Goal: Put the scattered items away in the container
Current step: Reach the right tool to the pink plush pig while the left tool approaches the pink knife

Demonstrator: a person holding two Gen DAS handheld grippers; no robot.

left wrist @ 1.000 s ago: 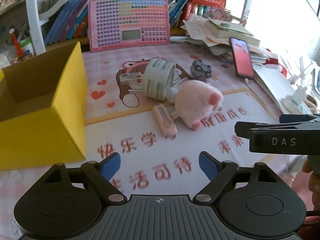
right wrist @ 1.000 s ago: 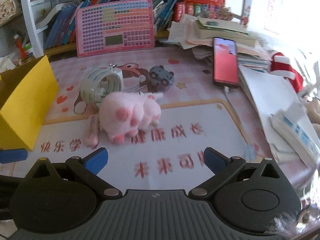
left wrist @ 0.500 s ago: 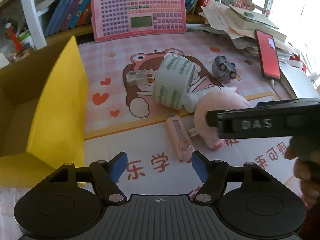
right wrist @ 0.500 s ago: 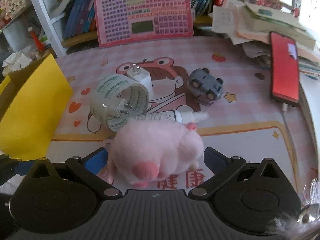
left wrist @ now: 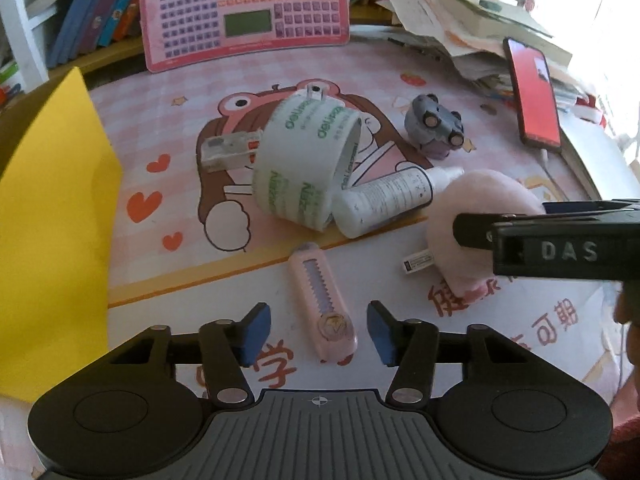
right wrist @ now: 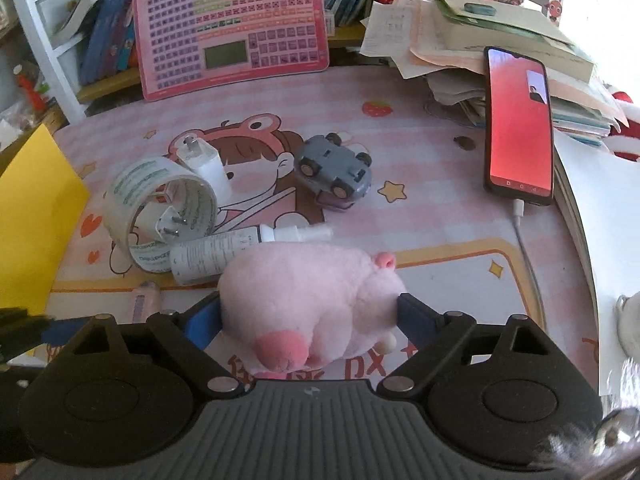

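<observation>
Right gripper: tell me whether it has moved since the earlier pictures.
Yes. The right gripper has advanced toward the mat's cartoon girl, closing its jaws around the pink plush.

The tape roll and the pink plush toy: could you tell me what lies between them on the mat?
A white squeeze bottle lies on its side between the tape roll and the pink plush toy, its base against the roll; the left wrist view shows this best.

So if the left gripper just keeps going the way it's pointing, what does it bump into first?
Most likely the pink utility knife, which lies on the mat between the left gripper's open jaws. They have just been closing around it. Beyond it comes the tape roll.
</observation>
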